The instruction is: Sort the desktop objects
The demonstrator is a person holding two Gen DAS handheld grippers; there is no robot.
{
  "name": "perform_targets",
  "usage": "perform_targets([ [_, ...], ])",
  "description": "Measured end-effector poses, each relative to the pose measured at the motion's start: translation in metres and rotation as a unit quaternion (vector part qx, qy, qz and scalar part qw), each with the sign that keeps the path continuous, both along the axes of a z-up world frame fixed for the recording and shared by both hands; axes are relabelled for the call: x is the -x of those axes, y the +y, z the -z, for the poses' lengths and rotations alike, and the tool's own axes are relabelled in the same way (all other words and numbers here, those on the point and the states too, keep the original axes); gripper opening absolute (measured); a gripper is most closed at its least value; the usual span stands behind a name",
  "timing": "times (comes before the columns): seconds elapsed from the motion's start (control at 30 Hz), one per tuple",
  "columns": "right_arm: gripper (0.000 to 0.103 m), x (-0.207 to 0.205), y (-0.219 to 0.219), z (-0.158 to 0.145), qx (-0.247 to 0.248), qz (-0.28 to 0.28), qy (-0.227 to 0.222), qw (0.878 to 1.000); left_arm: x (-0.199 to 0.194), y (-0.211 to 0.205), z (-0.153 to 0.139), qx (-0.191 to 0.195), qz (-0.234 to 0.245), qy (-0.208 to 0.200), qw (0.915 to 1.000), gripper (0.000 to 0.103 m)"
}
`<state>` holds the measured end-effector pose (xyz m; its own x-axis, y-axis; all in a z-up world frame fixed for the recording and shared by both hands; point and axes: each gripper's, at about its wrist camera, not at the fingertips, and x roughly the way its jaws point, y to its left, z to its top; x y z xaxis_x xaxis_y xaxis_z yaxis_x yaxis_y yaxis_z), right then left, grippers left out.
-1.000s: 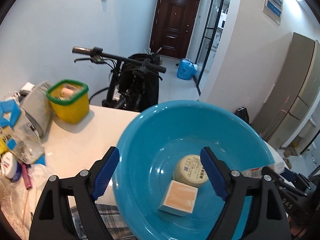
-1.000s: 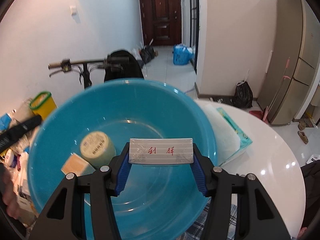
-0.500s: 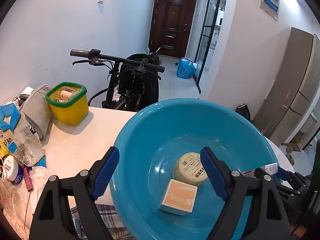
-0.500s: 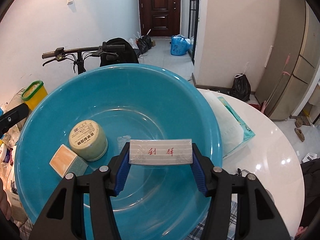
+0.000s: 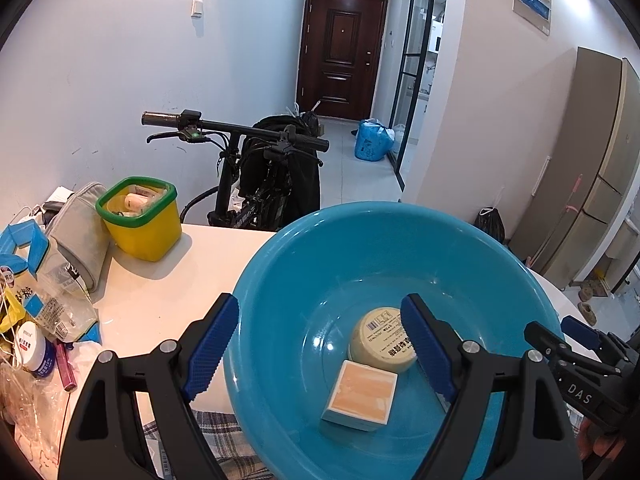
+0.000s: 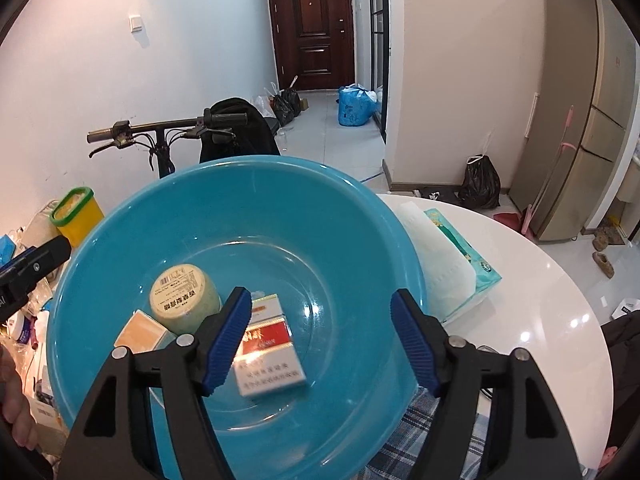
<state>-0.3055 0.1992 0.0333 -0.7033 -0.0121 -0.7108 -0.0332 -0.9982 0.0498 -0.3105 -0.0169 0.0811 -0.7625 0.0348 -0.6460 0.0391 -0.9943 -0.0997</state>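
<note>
The right gripper (image 6: 320,334) hangs over the blue basin (image 6: 348,216), its jaws spread wide with nothing between them. Below it a cigarette pack (image 6: 267,350) lies inside the basin, slightly blurred, so I cannot tell whether it rests flat on the bottom. Just left of the pack sits a round cream jar (image 6: 185,296), label up, and touching the jar's near side is a small box (image 6: 140,332) with an orange top. All three are in the basin's left half as the right camera sees it.

The left gripper (image 5: 320,346) hovers at the basin's (image 5: 280,264) left rim — one finger outside the wall, the other over the jar (image 5: 382,338) — with its jaws wide apart and empty. The box (image 5: 362,394) lies in front of the jar, touching it.

The basin stands on a white table (image 5: 168,284), partly on a plaid cloth (image 6: 420,428). A yellow tub (image 5: 140,218) with a green rim stands well apart to the left, beside a grey pouch (image 5: 80,228) and a heap of packets. On the right, a tissue pack (image 6: 448,256) lies against the basin's wall. Behind the table — a black bicycle (image 5: 256,176).
</note>
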Motion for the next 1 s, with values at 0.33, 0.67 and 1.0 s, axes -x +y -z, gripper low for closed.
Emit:
perform_targets([
  [0.33, 0.071, -0.001, -0.001, -0.002, -0.004, 0.000, 0.001, 1.000, 0.000, 0.000, 0.000, 0.001, 0.001, 0.001, 1.0000, 0.085],
  [0.67, 0.071, -0.006, -0.004, -0.012, -0.002, -0.003, 0.017, 1.000, -0.010, 0.001, -0.016, 0.002, 0.007, 0.023, 0.9997, 0.085],
  [1.0, 0.071, -0.022, -0.014, -0.036, -0.004, -0.009, 0.054, 0.998, -0.030, -0.001, -0.042, 0.004, 0.007, 0.061, 0.9981, 0.085],
])
